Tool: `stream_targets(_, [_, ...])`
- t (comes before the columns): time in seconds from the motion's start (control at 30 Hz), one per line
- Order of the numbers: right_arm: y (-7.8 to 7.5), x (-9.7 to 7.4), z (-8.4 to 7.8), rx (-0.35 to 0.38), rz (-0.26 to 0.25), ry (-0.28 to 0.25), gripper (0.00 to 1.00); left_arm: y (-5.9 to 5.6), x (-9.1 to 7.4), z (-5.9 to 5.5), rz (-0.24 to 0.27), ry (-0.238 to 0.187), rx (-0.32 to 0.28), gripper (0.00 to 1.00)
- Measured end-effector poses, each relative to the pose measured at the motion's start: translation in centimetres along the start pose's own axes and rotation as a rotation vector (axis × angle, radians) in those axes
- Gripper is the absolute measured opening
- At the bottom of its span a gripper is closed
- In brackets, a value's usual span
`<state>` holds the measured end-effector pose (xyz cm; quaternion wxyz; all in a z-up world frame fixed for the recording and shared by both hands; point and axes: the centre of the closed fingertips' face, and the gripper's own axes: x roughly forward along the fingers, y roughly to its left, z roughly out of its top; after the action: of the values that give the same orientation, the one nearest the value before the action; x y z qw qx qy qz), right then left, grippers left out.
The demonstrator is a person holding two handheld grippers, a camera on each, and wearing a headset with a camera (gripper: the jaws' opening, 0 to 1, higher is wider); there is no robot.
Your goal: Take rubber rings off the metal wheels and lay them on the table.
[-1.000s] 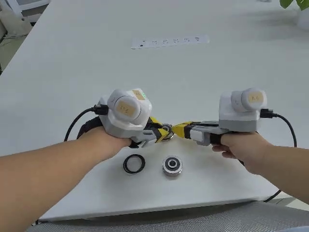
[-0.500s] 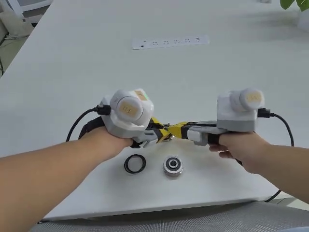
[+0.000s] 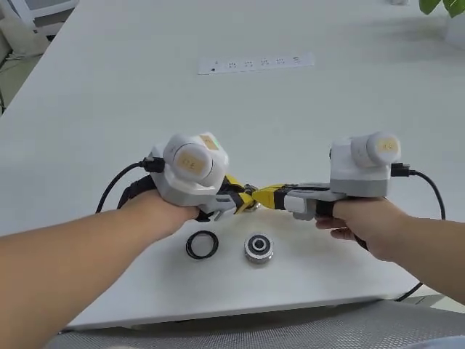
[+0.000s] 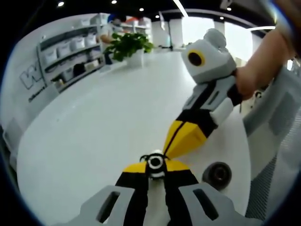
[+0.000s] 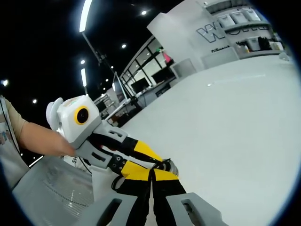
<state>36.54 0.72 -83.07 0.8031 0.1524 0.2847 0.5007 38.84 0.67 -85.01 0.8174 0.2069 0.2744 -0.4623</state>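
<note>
A small metal wheel (image 4: 155,162) with a black rubber ring hangs above the white table (image 3: 109,94), and my left gripper (image 3: 245,198) is shut on it. My right gripper (image 3: 261,196) comes in from the right with its jaws shut, its tips pinching the ring at the wheel's rim (image 5: 168,166). In the left gripper view the right gripper's yellow tips (image 4: 165,151) touch the top of the wheel. On the table below lie a loose black rubber ring (image 3: 201,244) and a second wheel (image 3: 259,247) with a ring on it.
A white power strip (image 3: 256,62) lies far back at the table's middle. A black cable (image 3: 116,185) loops behind the left gripper. The table's front edge runs just below the loose ring and wheel. A plant (image 3: 443,6) stands at the back right.
The right gripper has shifted slightly to the right. The left gripper, the held wheel and the parts on the table have stayed put.
</note>
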Motion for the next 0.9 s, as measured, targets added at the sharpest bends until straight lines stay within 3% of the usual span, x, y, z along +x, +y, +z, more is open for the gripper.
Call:
stream_targets(0.13, [0.7,-0.1,-0.1,0.02,0.039,-0.001,0.0,-0.1,0.0,0.0,0.0,-0.001,-0.001,0.12])
stream_targets(0.23, [0.6,-0.1,-0.2,0.018,0.029,0.001,0.0,-0.1,0.0,0.0,0.001,-0.002,-0.005,0.12])
stream_targets(0.5, [-1.2,-0.2,0.4,0.035,-0.061,-0.01,0.0,0.0,-0.1,0.0,0.004,-0.007,-0.023,0.12])
stream_targets(0.77, [-1.1,0.0,0.3,0.037,-0.065,-0.005,0.0,0.0,0.0,0.1,0.001,-0.004,-0.016,0.13])
stream_targets(0.9, [-1.0,0.0,0.5,0.037,-0.066,-0.008,0.0,0.0,0.0,0.2,-0.002,-0.007,-0.05,0.14])
